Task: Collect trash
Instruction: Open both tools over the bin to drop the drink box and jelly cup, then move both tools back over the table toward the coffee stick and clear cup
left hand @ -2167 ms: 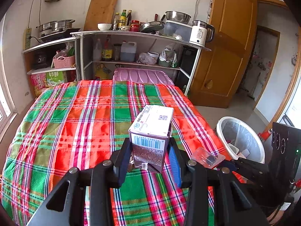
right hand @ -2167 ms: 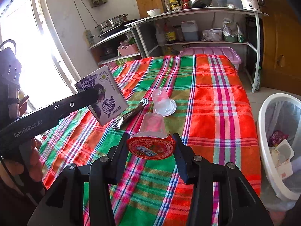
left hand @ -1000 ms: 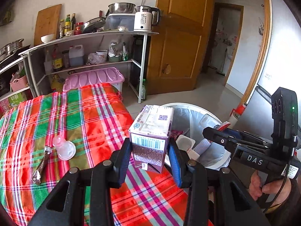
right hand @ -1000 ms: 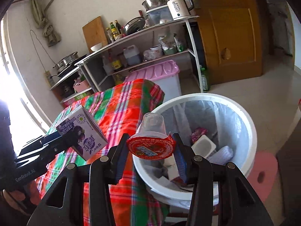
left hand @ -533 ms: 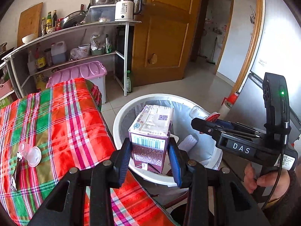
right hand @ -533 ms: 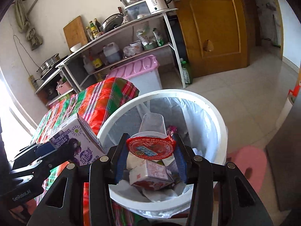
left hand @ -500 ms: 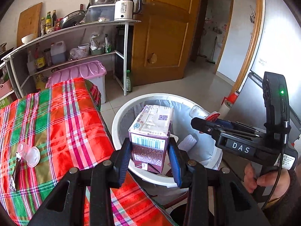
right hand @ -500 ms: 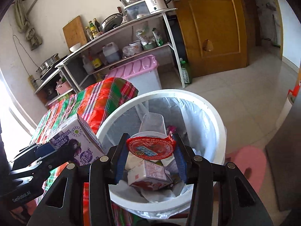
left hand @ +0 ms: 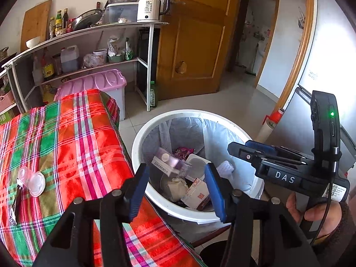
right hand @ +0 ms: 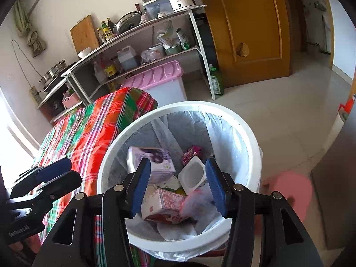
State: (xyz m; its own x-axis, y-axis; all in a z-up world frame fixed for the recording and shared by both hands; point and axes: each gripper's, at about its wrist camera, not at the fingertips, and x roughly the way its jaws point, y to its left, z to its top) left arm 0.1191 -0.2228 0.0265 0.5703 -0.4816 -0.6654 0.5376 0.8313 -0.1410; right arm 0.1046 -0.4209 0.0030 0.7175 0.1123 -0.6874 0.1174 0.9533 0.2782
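A white trash bin (left hand: pixel 153 195) lined with a clear bag stands on the floor beside the table; it also shows in the right wrist view (right hand: pixel 249 133). My left gripper (left hand: pixel 176 189) is open and empty over the bin's near rim. My right gripper (right hand: pixel 178 184) is open and empty above the bin. The purple milk carton (right hand: pixel 155 160) lies inside the bin, blurred in the left wrist view (left hand: pixel 170 162). A blurred cup (right hand: pixel 195 202) lies among cartons in the bin. A clear plastic cup (left hand: pixel 31 178) and a dark wrapper (left hand: pixel 15 200) lie on the plaid tablecloth (left hand: pixel 73 146).
A shelf rack (left hand: pixel 89 44) with bottles, pots and a kettle stands against the back wall, a pink-lidded box (left hand: pixel 93 82) under it. A wooden door (left hand: pixel 195 33) is behind the bin. A pink stool (right hand: pixel 291 191) sits right of the bin.
Both grippers have opened. The milk carton dropped from my left gripper and the red-lidded cup from my right gripper, both into the bin.
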